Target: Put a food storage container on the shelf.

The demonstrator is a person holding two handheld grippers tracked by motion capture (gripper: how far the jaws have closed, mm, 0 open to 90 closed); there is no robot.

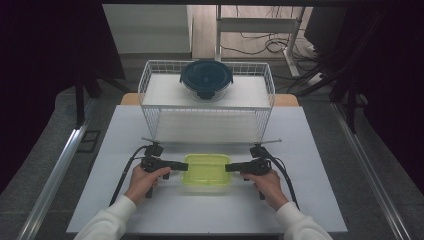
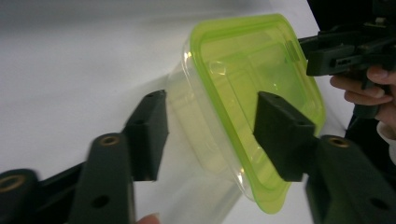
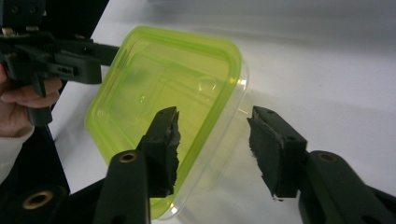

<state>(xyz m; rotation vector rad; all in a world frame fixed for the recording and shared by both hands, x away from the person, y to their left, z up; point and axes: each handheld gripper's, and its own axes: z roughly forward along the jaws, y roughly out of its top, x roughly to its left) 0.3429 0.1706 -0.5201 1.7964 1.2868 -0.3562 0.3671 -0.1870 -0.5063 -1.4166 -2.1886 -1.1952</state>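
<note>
Green-lidded container (image 1: pixel 206 172) sits on the white bench (image 1: pixel 125 130) near the person's edge, between the two grippers. It is a clear plastic tub with a translucent yellow-green lid pressed on top (the inside looks empty through the lid).

The left gripper (image 1: pixel 176 164) reaches in from the left, held in the left hand (image 1: pixel 142 182). In the left gripper view its fingers (image 2: pixel 285 135) are spread, one on each side of the container's left end: one over the lid, the other beside the clear wall. I cannot tell whether either one touches it.

The right gripper (image 1: pixel 231 167) comes in from the right, held in the right hand (image 1: pixel 270 187). In the right gripper view its fingers (image 3: pixel 161 149) are also spread across the container's right end, one over the lid and one out beyond the clear wall, with a visible gap on that outer side.

Farther back on the bench stands a white wire rack (image 1: pixel 206 107). On its top shelf rests a round container with a dark blue lid (image 1: pixel 206 79).
</note>
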